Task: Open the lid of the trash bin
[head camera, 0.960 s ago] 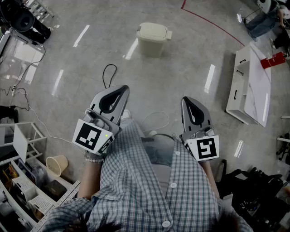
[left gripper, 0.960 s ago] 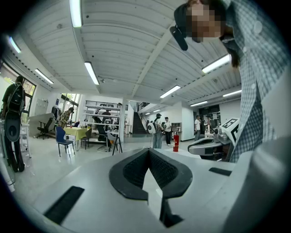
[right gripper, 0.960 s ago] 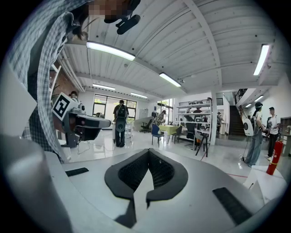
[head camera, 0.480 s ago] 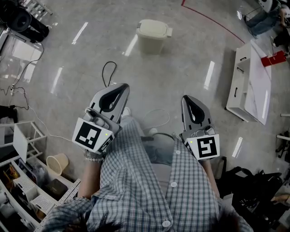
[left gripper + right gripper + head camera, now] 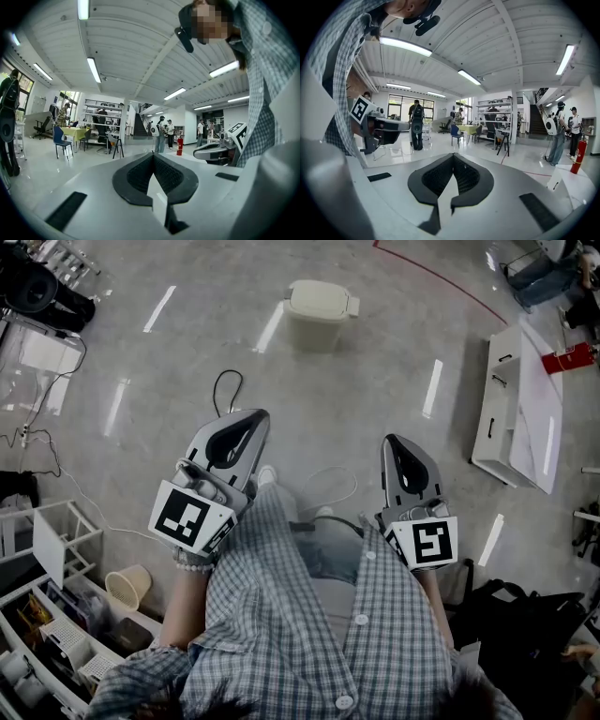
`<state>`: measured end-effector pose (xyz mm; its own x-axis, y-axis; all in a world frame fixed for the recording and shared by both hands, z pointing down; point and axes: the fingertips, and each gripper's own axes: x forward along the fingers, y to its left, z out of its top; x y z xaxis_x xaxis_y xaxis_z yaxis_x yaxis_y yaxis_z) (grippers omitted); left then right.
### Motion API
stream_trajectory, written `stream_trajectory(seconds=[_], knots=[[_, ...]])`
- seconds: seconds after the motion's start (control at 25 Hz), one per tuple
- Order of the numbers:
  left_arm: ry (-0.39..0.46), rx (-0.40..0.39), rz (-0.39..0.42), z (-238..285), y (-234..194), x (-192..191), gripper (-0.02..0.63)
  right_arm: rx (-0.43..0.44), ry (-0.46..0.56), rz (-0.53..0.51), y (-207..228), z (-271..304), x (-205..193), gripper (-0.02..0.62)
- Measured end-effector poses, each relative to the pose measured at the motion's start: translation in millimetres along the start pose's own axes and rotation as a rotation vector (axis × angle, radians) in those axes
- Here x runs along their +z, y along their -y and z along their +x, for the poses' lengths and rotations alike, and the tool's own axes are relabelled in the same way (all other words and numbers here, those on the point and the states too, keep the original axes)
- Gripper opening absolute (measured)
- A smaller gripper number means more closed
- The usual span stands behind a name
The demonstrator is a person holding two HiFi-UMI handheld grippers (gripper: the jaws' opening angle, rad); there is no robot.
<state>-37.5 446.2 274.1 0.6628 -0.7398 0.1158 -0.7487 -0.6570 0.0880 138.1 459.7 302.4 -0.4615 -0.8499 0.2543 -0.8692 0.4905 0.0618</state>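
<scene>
A pale cream trash bin (image 5: 317,308) stands on the grey floor far ahead of me in the head view, its lid down. My left gripper (image 5: 251,418) is held close to my body, well short of the bin, with its jaws shut and nothing between them. My right gripper (image 5: 392,442) is level with it at the right, also shut and empty. In the left gripper view the left gripper (image 5: 153,155) points level across the room, and in the right gripper view the right gripper (image 5: 453,156) does the same. Neither of those views shows the bin.
A black cable loop (image 5: 223,390) and a white cable (image 5: 328,486) lie on the floor by my feet. A white cabinet (image 5: 514,418) stands at the right, white shelving (image 5: 56,549) and a beige cup (image 5: 128,585) at the lower left. A red floor line (image 5: 441,282) runs behind the bin.
The head view has shifted slightly, so the bin sits a little higher in the picture. Both grippers stay shut and held at the same place by my body.
</scene>
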Motion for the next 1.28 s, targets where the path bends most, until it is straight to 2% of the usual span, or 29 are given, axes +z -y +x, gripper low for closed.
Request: stream_trajectory(seconds=[0.44, 0.72, 0.88, 1.12, 1.28], knots=[[-0.013, -0.091, 0.000, 10.5, -66.6, 6.2, 0.005, -0.067, -0.006, 0.015, -24.5, 61.7, 19.8, 0.018], [-0.029, -0.179, 0.052, 20.6, -95.3, 8.7, 0.005, -0.155, -0.004, 0.025, -32.5, 89.2, 25.4, 0.018], [-0.017, -0.221, 0.050, 19.3, -114.3, 9.9, 0.005, -0.197, -0.004, 0.033, -40.3, 103.6, 26.4, 0.018], [-0.015, -0.250, 0.047, 17.4, -132.1, 9.4, 0.005, -0.238, -0.017, 0.027, -46.0, 112.6, 29.6, 0.018], [-0.003, -0.241, 0.034, 15.1, -138.2, 10.0, 0.005, -0.244, -0.028, 0.013, -45.8, 112.4, 31.1, 0.018]])
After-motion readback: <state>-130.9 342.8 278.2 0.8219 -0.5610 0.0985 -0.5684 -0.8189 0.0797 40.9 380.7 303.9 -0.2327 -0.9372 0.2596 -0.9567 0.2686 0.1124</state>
